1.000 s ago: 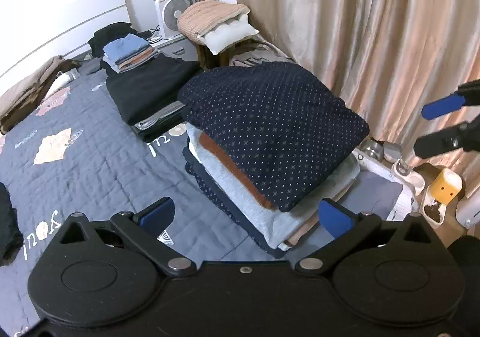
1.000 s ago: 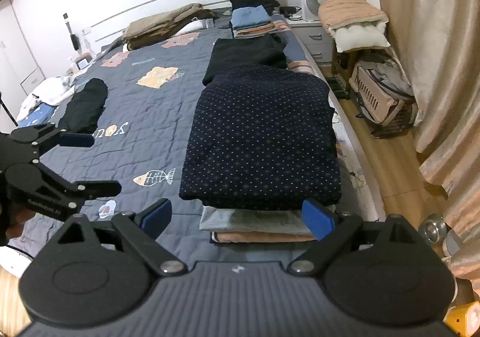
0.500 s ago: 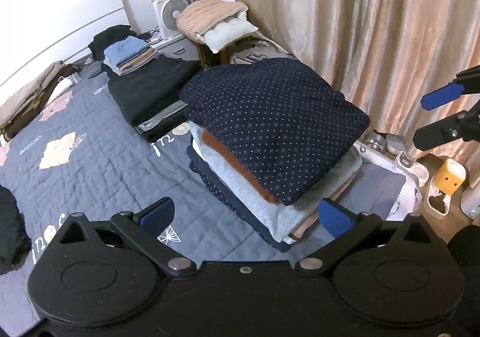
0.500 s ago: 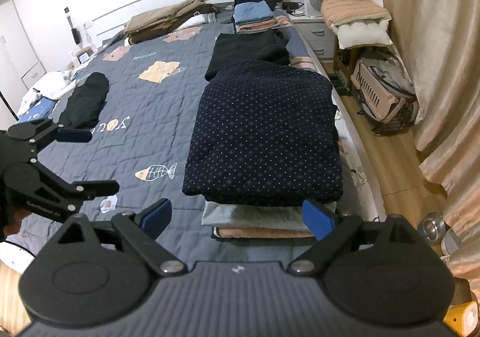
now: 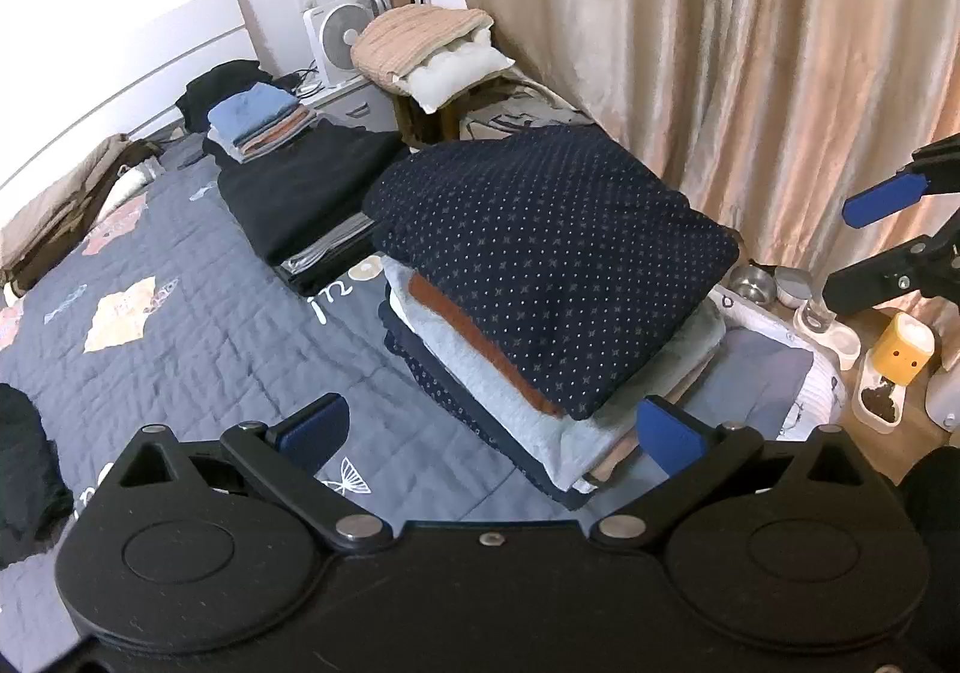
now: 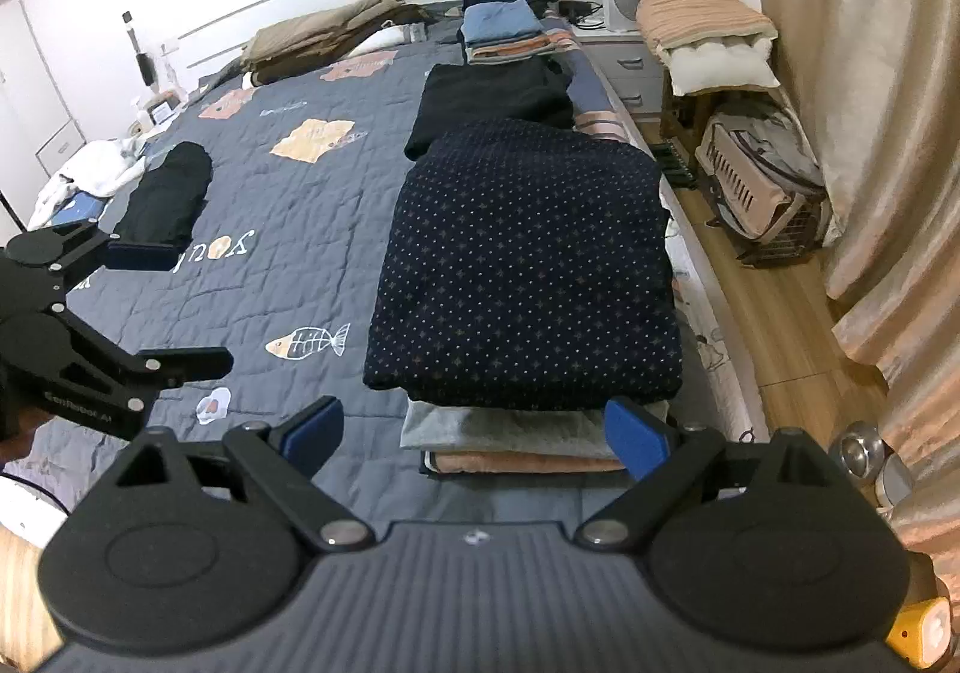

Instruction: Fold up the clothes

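We hold both tongs off the bed, each set spread wide and carrying nothing, so we judge the step in hand to be the reach for the next garment.

The crumpled black garment (image 6: 165,196) lies at the left of the quilt (image 6: 288,229), well apart from the stacks. It looks soft and limp, a lump with no clear edge. The left tongs (image 6: 171,307) hang just above the quilt near it, blue pads parted. We should bring them down on a seam or hem rather than on the bulk, then lift the piece and spread it flat before making any fold. The quilt is stitched in squares and shows fish and patch prints; its surface is slightly wrinkled, so we should smooth the garment against it.

The folded stack (image 6: 516,433) sits toward the right edge of the bed. Its top piece is a navy dotted garment (image 6: 525,265), thick and rectangular, over grey and tan layers. The right tongs (image 6: 474,430) hover before this stack, not touching it. We should keep them clear of it; the layers overhang a little and could slide.

A black folded pile (image 6: 492,97) lies beyond.
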`<state>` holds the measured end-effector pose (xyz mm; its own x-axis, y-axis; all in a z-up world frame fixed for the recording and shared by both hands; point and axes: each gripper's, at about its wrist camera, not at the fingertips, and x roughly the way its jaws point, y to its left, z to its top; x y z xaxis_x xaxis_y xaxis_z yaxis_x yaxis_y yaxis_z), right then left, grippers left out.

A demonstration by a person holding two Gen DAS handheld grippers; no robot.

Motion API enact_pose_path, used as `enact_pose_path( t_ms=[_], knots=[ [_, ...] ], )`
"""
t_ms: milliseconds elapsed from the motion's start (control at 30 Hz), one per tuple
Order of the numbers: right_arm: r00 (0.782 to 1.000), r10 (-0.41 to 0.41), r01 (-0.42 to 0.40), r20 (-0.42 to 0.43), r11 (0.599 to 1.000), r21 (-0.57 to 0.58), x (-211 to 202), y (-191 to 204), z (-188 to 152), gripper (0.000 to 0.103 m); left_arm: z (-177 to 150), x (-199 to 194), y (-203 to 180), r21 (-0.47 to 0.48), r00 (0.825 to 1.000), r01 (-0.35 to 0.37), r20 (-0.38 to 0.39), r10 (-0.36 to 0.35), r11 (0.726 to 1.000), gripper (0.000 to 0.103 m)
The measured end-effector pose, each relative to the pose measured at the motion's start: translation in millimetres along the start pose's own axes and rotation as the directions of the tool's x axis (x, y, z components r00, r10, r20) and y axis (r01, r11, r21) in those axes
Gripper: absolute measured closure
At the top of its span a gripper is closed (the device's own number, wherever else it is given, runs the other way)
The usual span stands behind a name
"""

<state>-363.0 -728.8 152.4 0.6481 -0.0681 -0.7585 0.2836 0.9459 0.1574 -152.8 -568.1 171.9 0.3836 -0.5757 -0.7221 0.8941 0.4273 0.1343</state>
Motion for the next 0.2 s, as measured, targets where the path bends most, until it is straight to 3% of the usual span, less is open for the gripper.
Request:
enact_pose_path(
  t_ms=[200],
  knots=[
    [1.000, -0.005, 0.005, -0.006, 1.000, 0.017, -1.2, 1.2, 0.8, 0.009, 3.5, 1.5, -3.6, 0.015, 1.000, 0.015, 0.009, -0.015, 1.000, 0.000]
  ],
)
